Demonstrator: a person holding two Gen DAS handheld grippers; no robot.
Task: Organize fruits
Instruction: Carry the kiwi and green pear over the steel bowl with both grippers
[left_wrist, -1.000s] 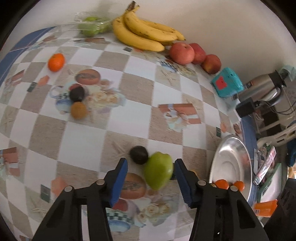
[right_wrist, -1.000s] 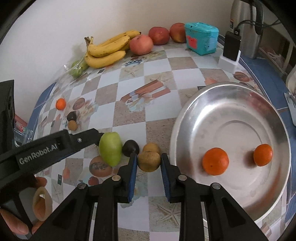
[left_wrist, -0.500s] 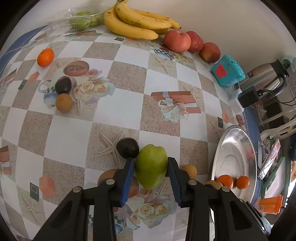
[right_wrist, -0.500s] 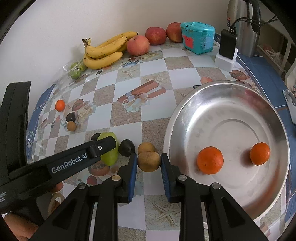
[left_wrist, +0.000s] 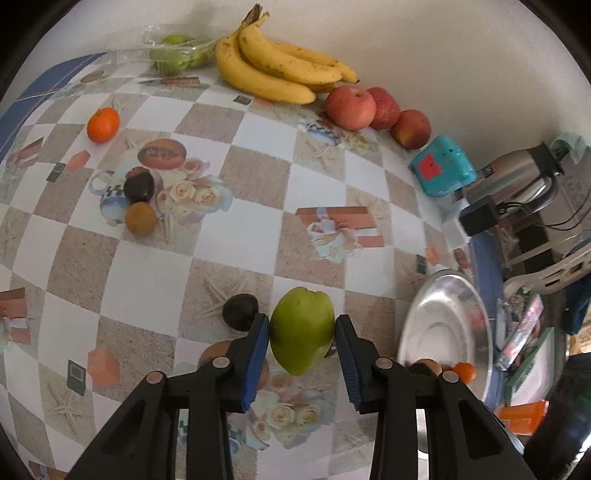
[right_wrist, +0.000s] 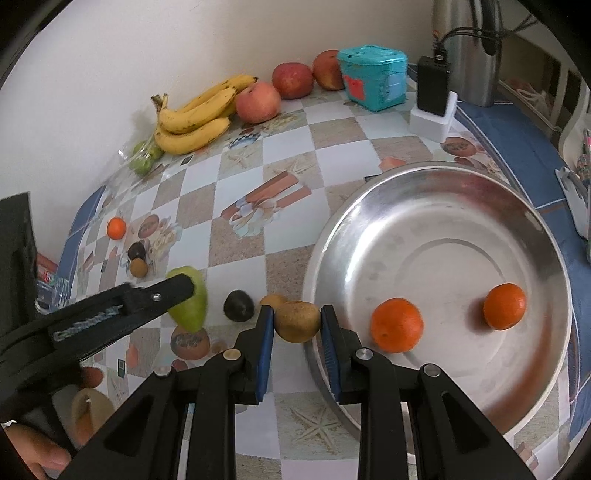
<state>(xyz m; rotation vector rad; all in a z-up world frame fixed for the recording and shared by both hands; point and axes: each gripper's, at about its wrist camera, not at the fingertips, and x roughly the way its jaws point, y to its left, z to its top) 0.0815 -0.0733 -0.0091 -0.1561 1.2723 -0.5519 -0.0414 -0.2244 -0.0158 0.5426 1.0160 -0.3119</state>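
At the far left of the tabletop a small orange lies alone, with a dark round fruit and a brown one touching each other just beside it. Against the wall behind sit a clear bag of green fruit, a bunch of bananas and three red apples in a row.

Nearer the front, the left gripper pinches a green pear-shaped fruit, with both blue pads pressed against its sides. A dark fruit lies on the checked cloth just left of it.

To the right, the right gripper is clamped on a brown kiwi-like fruit, its jaws nearly together, and holds it at the left rim of the steel plate. A second brown fruit sits close behind it on the tabletop.

Inside the plate lie two oranges, well apart from each other. Beyond the plate stand a teal box, a black charger on a white base and a steel kettle.
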